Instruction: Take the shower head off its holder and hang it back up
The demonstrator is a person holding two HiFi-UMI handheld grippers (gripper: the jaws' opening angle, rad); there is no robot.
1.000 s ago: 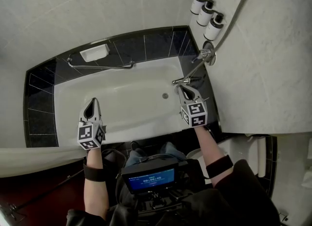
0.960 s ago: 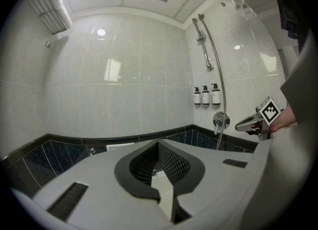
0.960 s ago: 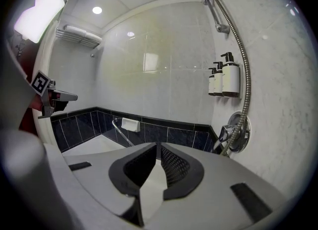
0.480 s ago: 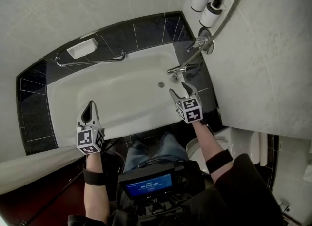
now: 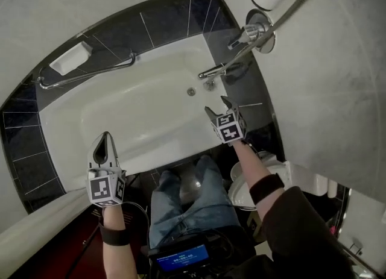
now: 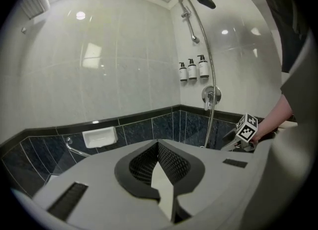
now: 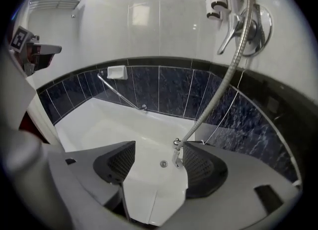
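Head view: right claw (image 5: 216, 104), jaws just opening, empty, lower than before

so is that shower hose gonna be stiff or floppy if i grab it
Probably floppy: the hose hangs in a long curve down to the tap. Its shiny metal look suggests a slippery grip. Pushed, it would likely swing.

soap dish (image 7: 116, 72) above grab bar (image 7: 119, 94) | bottles (image 6: 192, 70) above tap (image 6: 210, 95)
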